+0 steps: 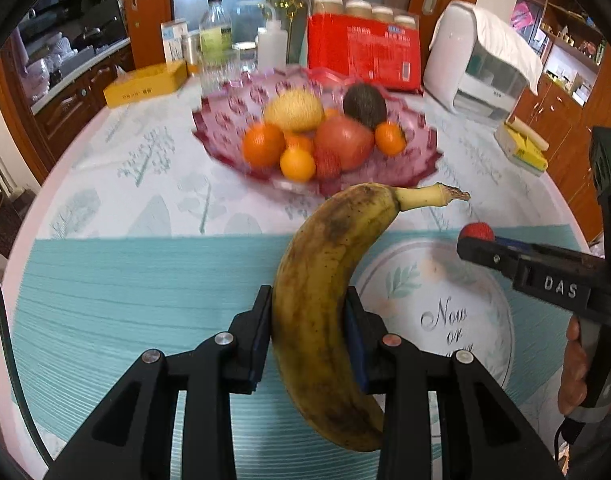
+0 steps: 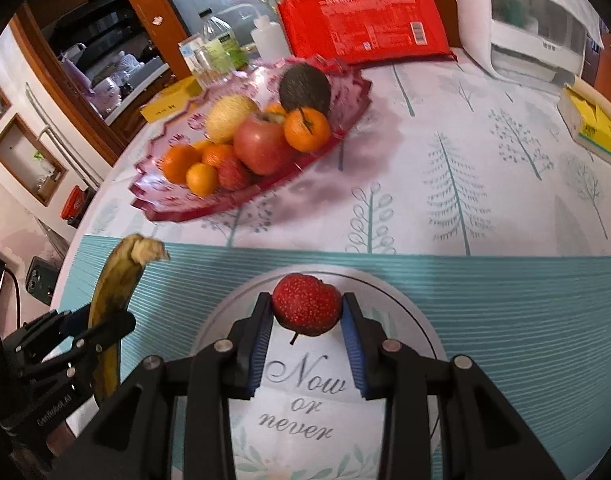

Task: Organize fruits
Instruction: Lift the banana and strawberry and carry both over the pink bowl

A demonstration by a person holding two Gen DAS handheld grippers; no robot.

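Left gripper [image 1: 310,330] clenched on spotted banana [image 1: 325,300], lifted above teal mat [image 1: 125,300] near table's front edge. Right gripper [image 2: 307,330] clamped on strawberry [image 2: 306,304]. Pink fruit bowl [image 2: 153,196] toward far edge.

Bright indoor light; fruit bowl [image 1: 317,136] motion-blurred; fisheye bending, dark vignette at corners.

The left claw [image 1: 310,336] is showing black angular arms, silver screws and blue pads. The right claw [image 2: 307,338] is looking the same, wearing white letters "DAS".
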